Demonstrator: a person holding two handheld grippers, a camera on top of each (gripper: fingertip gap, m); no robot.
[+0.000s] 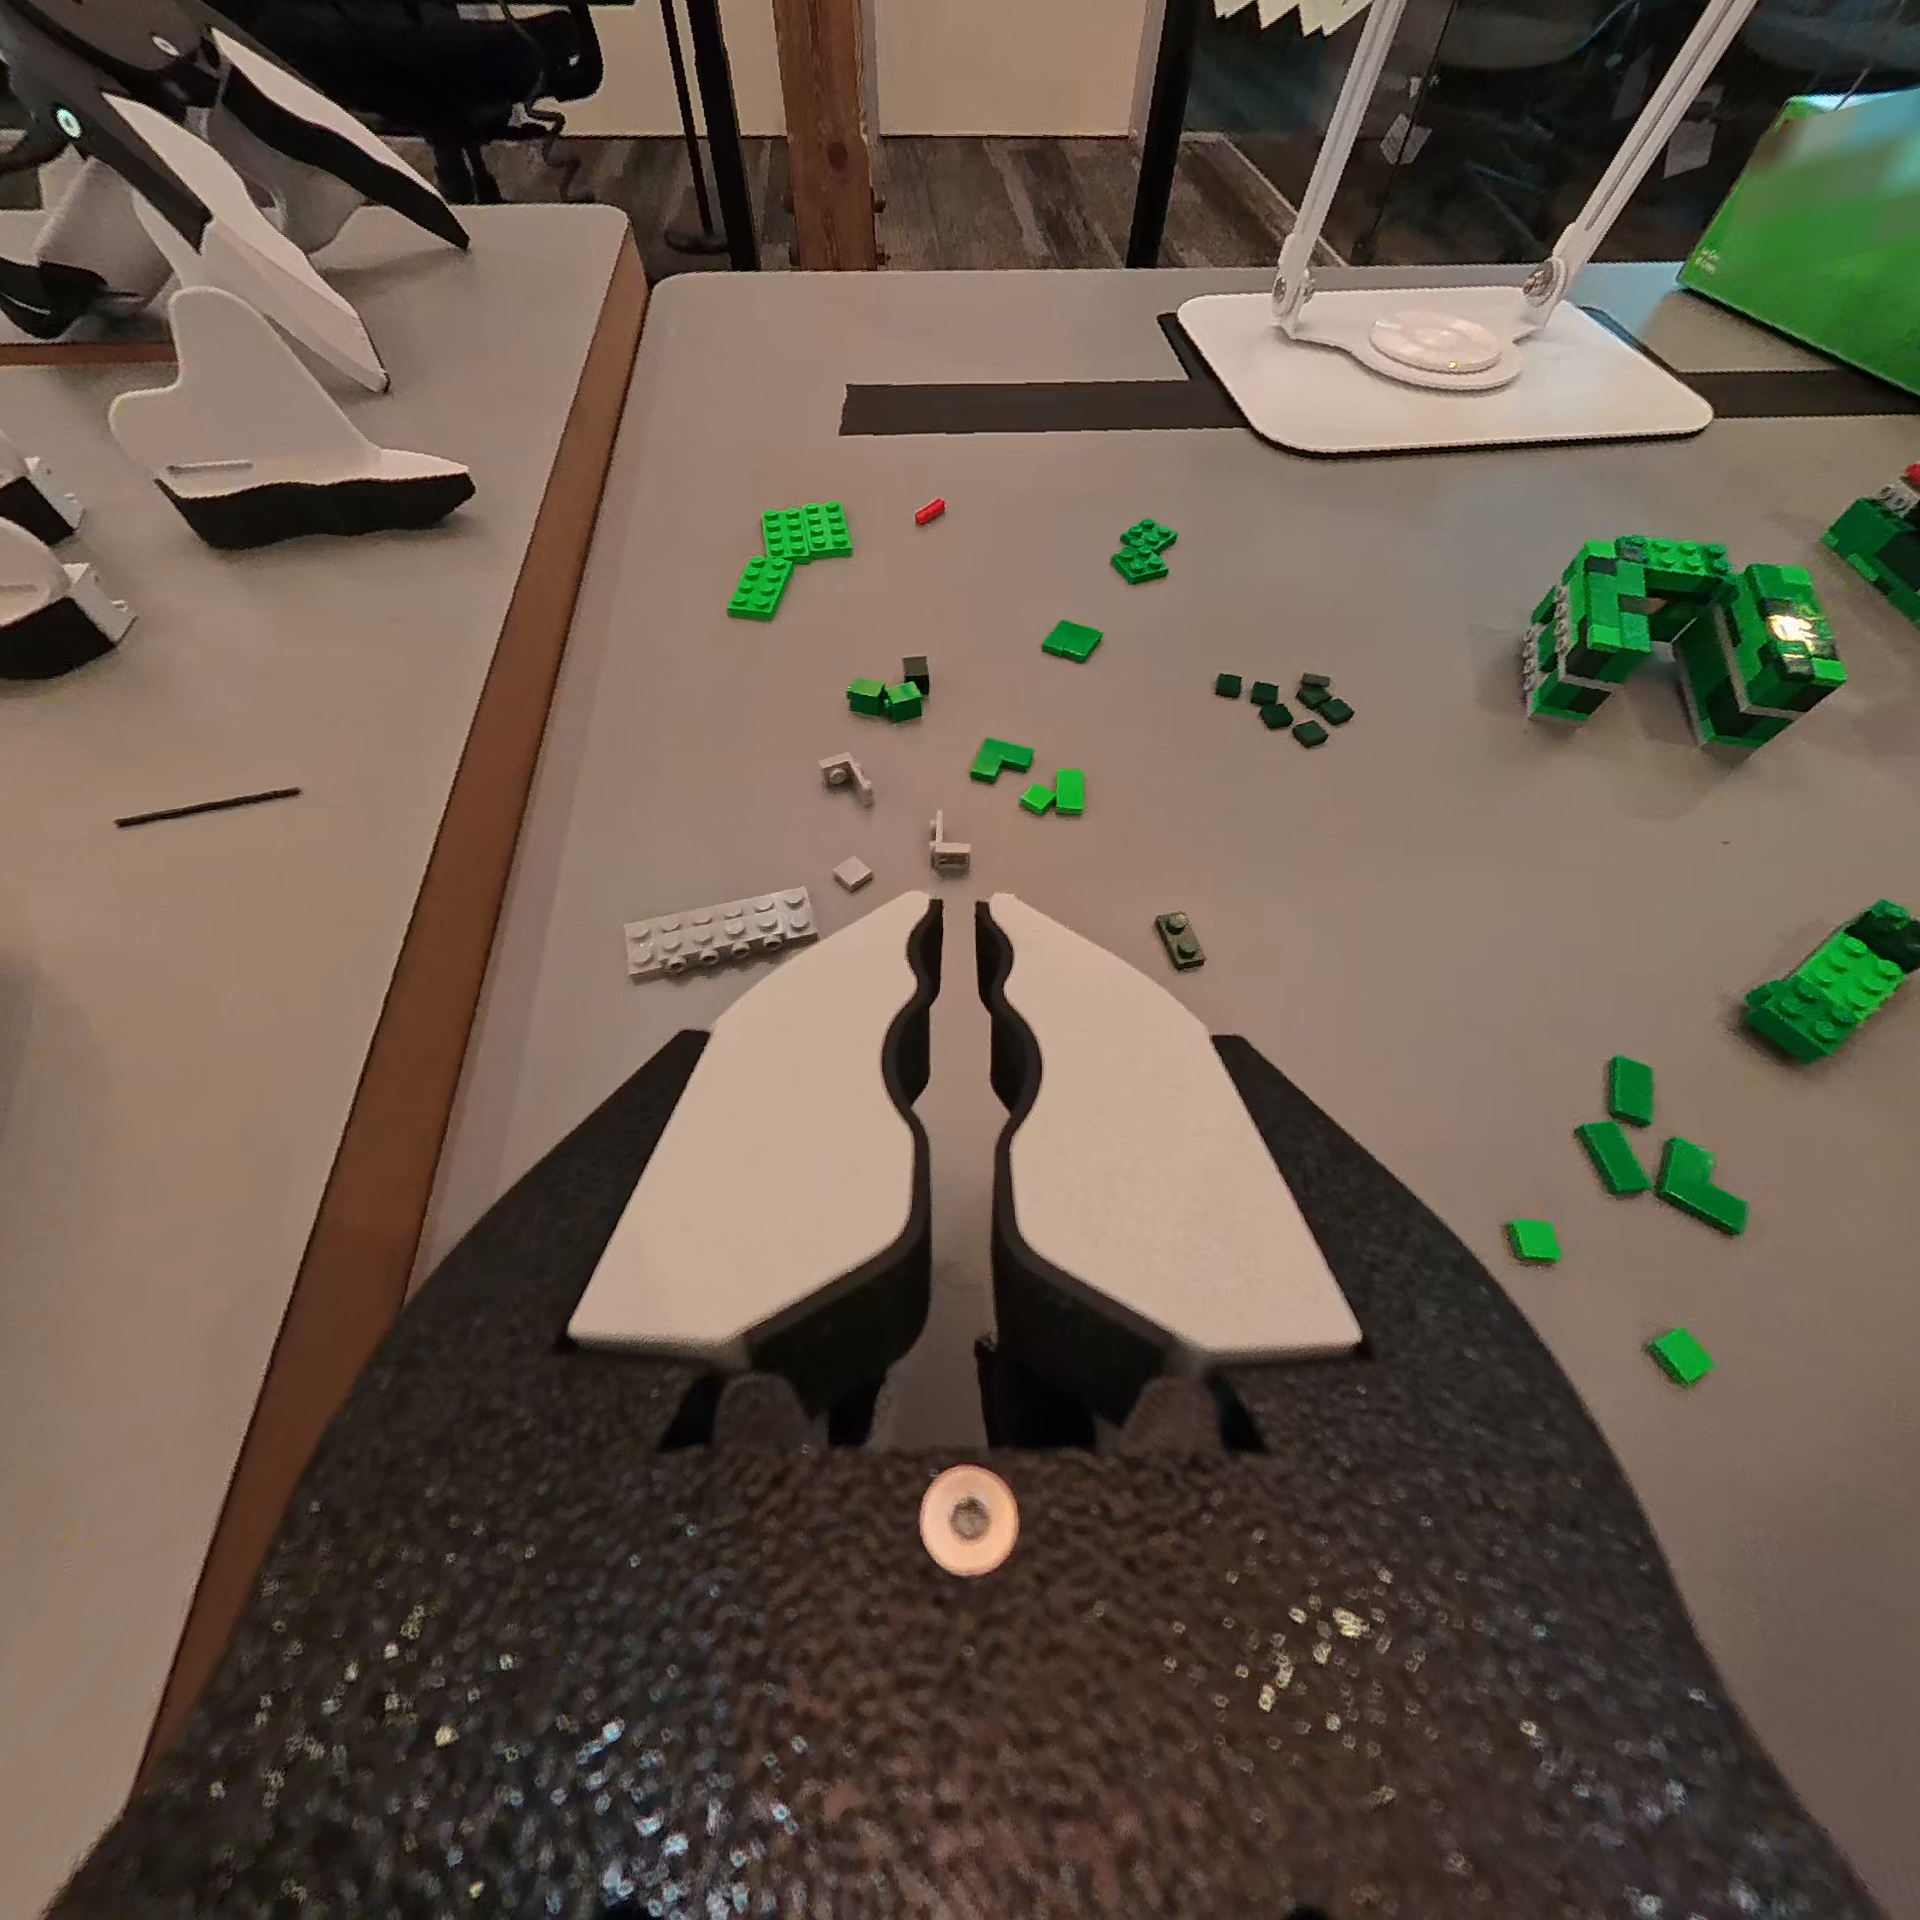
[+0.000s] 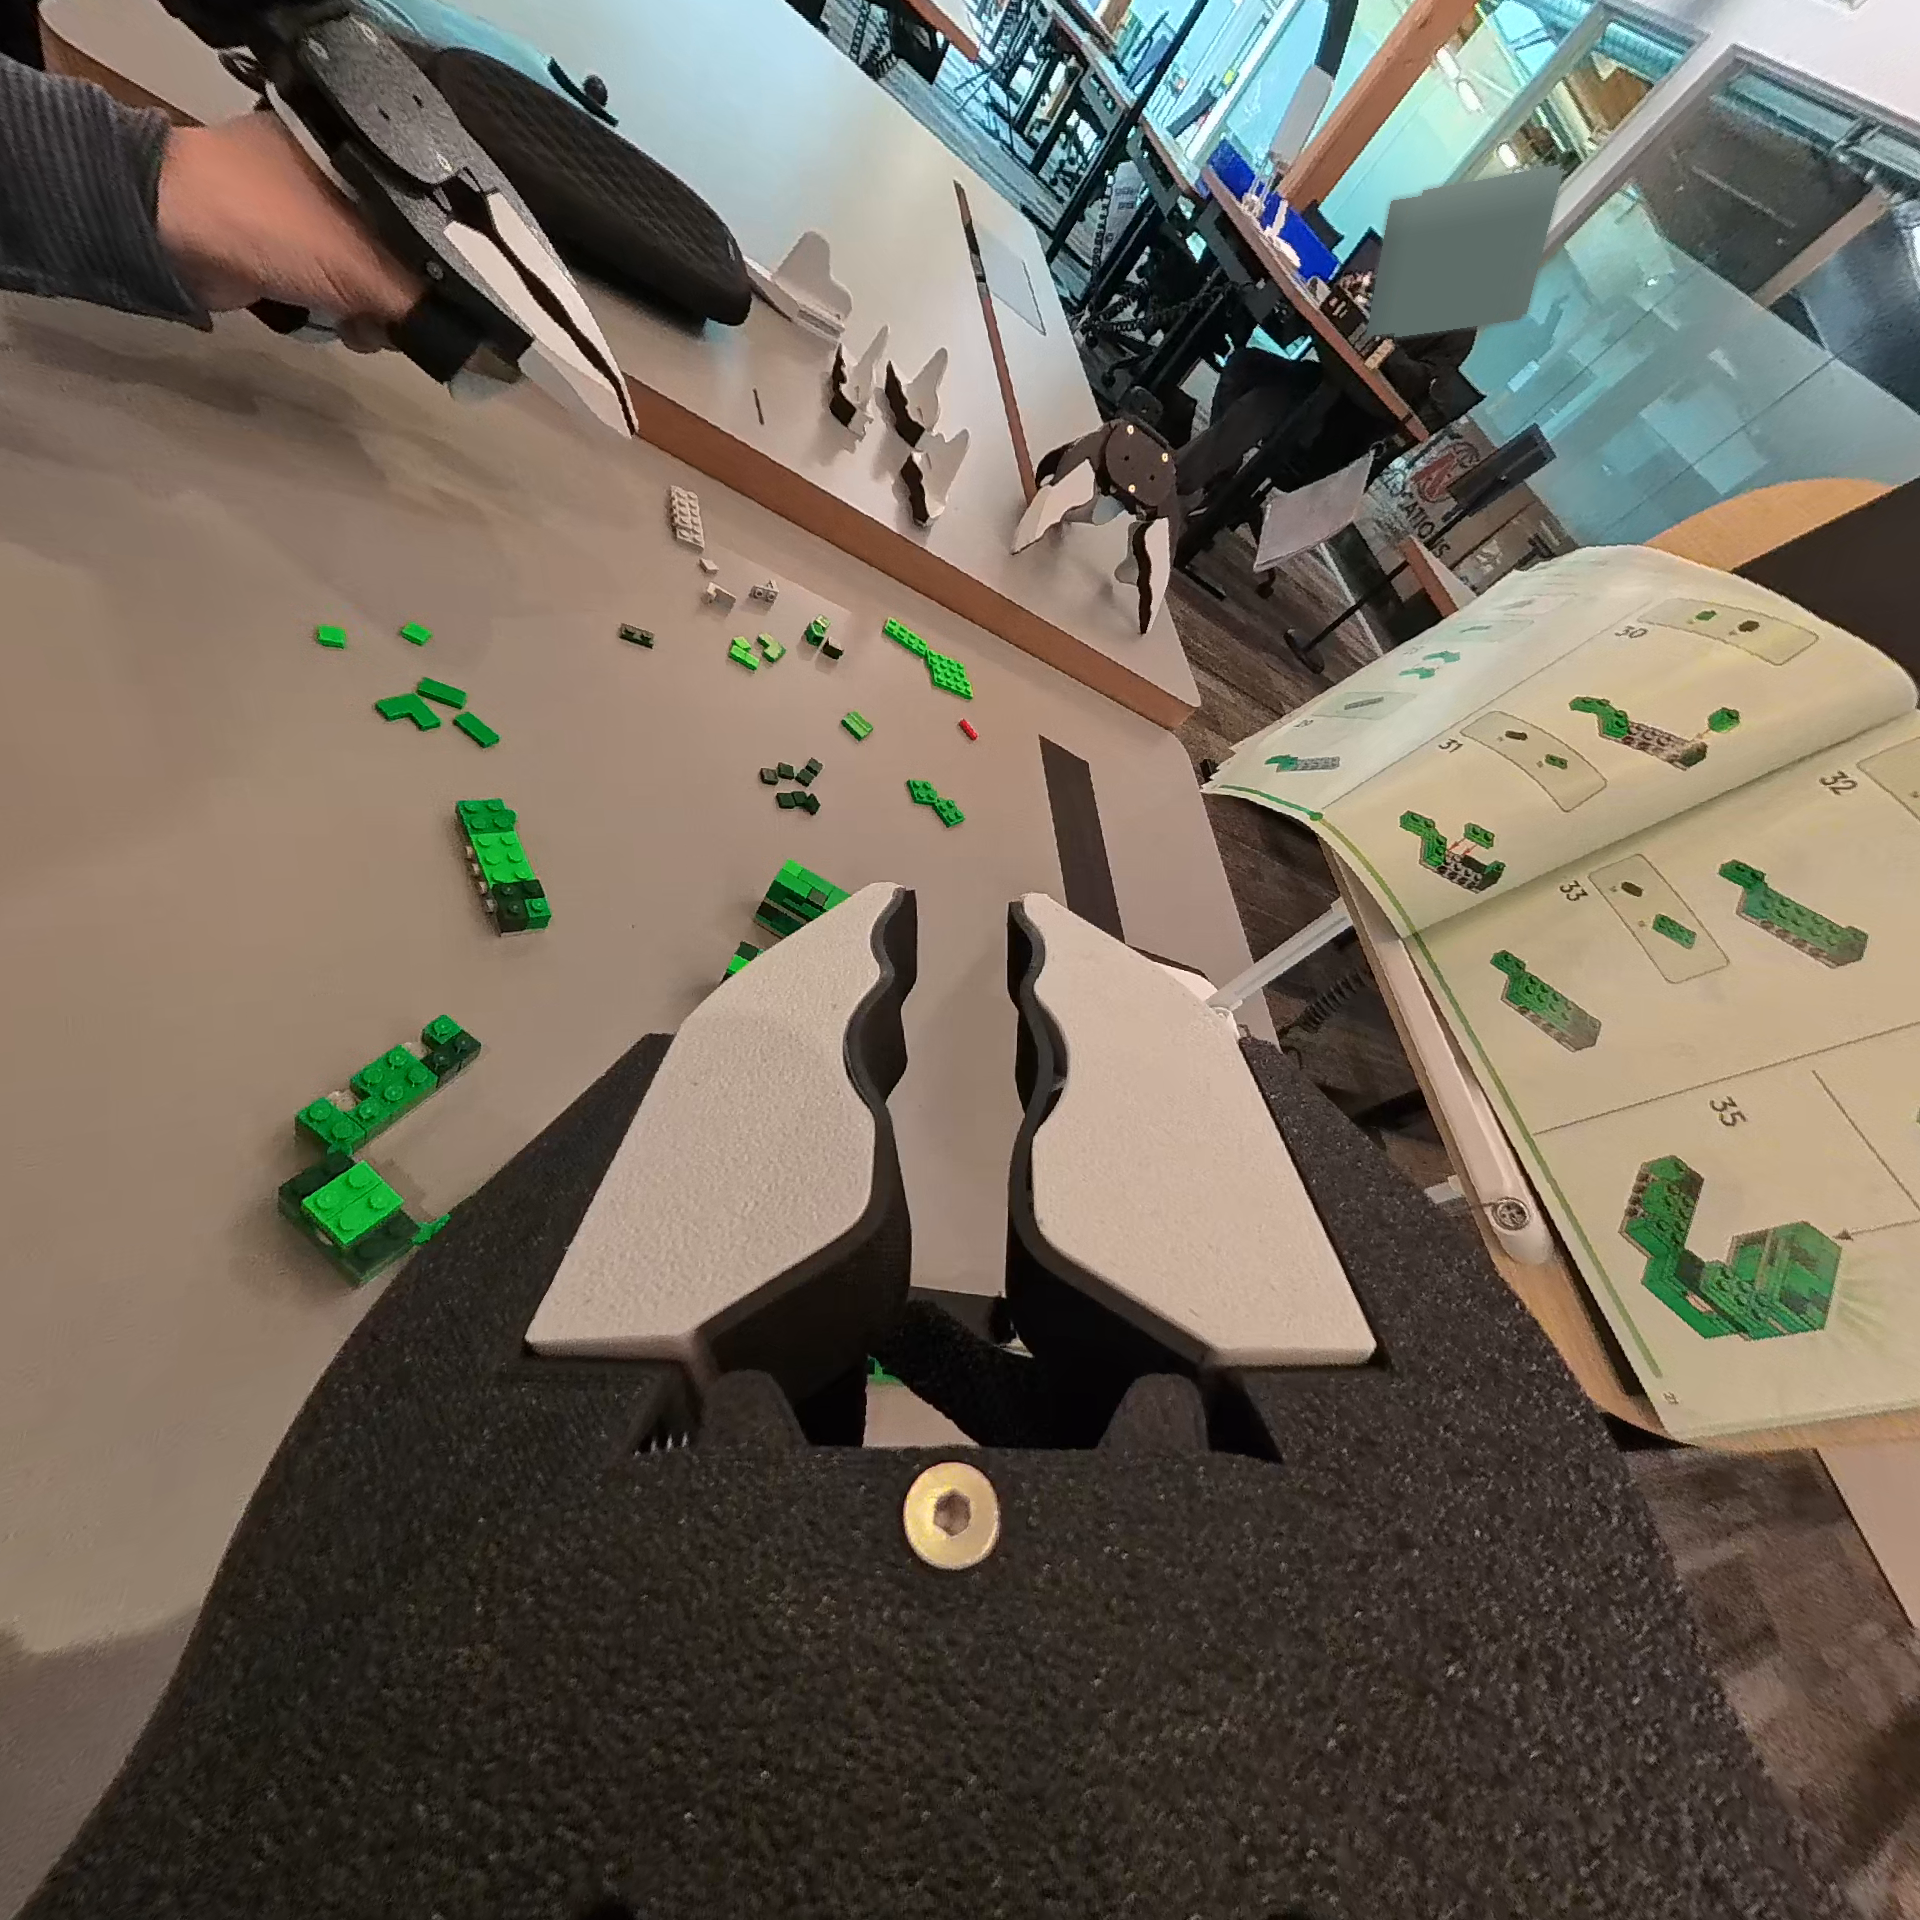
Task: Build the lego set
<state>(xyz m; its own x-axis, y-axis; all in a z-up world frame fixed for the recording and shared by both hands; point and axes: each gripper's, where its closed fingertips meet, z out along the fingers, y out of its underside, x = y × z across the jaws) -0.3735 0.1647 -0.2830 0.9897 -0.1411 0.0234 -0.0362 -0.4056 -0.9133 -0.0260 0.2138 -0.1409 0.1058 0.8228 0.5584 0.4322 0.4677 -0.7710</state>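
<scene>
**Over the grey table: two empty grippers and scattered bricks**

Above the near part of the table (image 1: 1351,831), the left gripper (image 1: 958,906) hangs with its two fingers (image 1: 831,1091) drawn to a narrow slit, nothing between them. Each finger is a flat pale-grey plate with a matt, grainy face and a wavy black inner edge; the body behind is black with a pebbled texture and a single round screw. Just past the tips stands a small grey bracket piece (image 1: 948,847), with a tiny square grey tile (image 1: 852,873) to its left. A long grey studded plate (image 1: 722,933) lies left of the tips, its long axis running across the view, slightly tilted. A small dark green two-stud plate (image 1: 1181,938) lies to the right.

Farther out lie flat bright green plates (image 1: 795,545), a cluster of little dark green square tiles (image 1: 1288,707) and one tiny red piece (image 1: 930,510). On the right stands a blocky green arch-shaped build (image 1: 1683,644), two legs down on the table, and nearer, a low green studded block (image 1: 1834,982).

The right gripper (image 2: 961,914) is tilted over the table's edge, its same grainy grey fingers (image 2: 769,1122) parted by a moderate gap, holding nothing. Left of it lie a stepped green build (image 2: 379,1132) and a narrow green block (image 2: 502,862) whose long axis runs away from the camera. To the right an open instruction booklet (image 2: 1621,935) of pale glossy pages leans on a stand. At top left a hand (image 2: 270,229) grips the left gripper.
</scene>
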